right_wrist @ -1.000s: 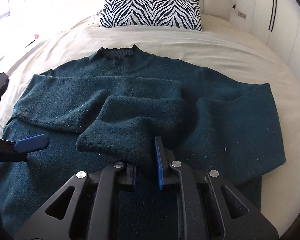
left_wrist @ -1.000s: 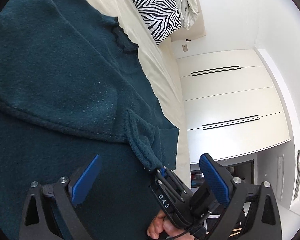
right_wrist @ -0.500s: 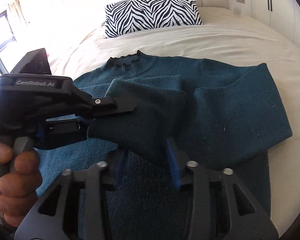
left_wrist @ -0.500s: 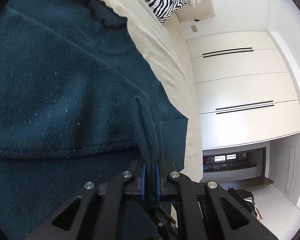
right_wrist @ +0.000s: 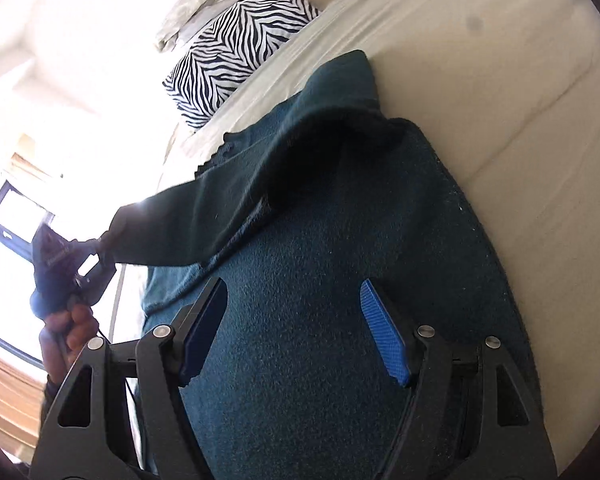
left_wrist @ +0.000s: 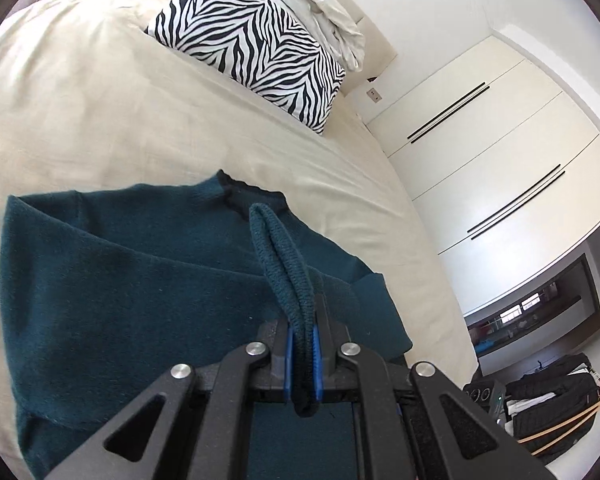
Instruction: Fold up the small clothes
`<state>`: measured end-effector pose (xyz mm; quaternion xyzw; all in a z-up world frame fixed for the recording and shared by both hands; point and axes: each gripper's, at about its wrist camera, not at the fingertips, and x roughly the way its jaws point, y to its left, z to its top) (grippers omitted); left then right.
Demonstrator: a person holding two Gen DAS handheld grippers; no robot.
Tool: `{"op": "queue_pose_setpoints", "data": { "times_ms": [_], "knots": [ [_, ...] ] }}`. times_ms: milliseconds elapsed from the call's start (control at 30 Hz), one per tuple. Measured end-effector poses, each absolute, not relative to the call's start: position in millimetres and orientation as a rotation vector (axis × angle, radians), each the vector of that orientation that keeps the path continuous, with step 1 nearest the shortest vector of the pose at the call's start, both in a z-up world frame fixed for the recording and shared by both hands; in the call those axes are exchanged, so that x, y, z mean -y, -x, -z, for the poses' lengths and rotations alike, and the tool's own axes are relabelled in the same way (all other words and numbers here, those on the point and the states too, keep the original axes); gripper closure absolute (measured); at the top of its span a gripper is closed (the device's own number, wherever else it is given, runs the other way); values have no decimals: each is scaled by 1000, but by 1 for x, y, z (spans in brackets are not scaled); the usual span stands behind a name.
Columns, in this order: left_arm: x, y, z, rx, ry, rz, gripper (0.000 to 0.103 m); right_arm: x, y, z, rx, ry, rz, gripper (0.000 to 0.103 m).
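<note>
My bed [left_wrist: 112,120] carries everything here, its cream cover [right_wrist: 500,92] lightly creased. Taking the zebra-striped pillow [left_wrist: 252,44] as my mark: it lies at the head end, and a rumpled pale bedding heap [left_wrist: 324,4] sits just behind it, touching its far edge. On the foot side of the pillow, well apart from it across bare cream cover, the dark teal sweater [left_wrist: 112,292] lies spread over the bed, its neck opening [left_wrist: 248,190] turned toward the pillow. One part of the sweater is raised off the cover; the rest lies flat on it
</note>
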<state>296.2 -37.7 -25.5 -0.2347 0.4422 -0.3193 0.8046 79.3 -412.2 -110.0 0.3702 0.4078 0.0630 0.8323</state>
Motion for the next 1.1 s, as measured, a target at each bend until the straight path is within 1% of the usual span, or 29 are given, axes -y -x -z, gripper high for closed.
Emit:
{"op": "queue_pose_setpoints", "data": {
  "times_ms": [133,333,467,533,633,667,733,767,867,900,967,1000,1067,1100],
  "knots": [
    [26,-298,42,-932,453,618,95,426,-91,112,-833,-927,-134,35],
    [18,-316,85,-1016,490,569,95,442,-127,119,-781,-1110,-126,34],
    [14,-316,104,-1051,522,545,95,456,-154,140,-783,-1240,-112,35],
    [12,-316,108,-1047,535,545,95,464,-159,146,-739,-1309,-102,35],
    [11,-314,107,-1042,534,542,94,484,-157,141,-616,-1336,-63,35],
    [12,-314,107,-1041,533,542,94,491,-154,145,-588,-1380,-63,37],
    [12,-315,107,-1037,529,543,94,498,-151,156,-561,-1454,-70,44],
    [13,-315,107,-1036,529,545,94,500,-150,159,-558,-1454,-67,49],
    [14,-313,107,-1030,518,552,93,500,-147,163,-537,-1430,-69,58],
    [14,-312,108,-1028,510,554,92,501,-145,164,-537,-1424,-72,60],
    [11,-310,111,-1022,507,566,92,500,-144,166,-555,-1418,-85,60],
    [10,-310,114,-1020,519,573,92,498,-145,164,-574,-1409,-95,58],
    [7,-310,117,-1015,545,586,92,494,-137,155,-626,-1375,-81,57],
    [6,-310,118,-1011,551,590,92,494,-132,147,-652,-1346,-67,54]
  ]
}}
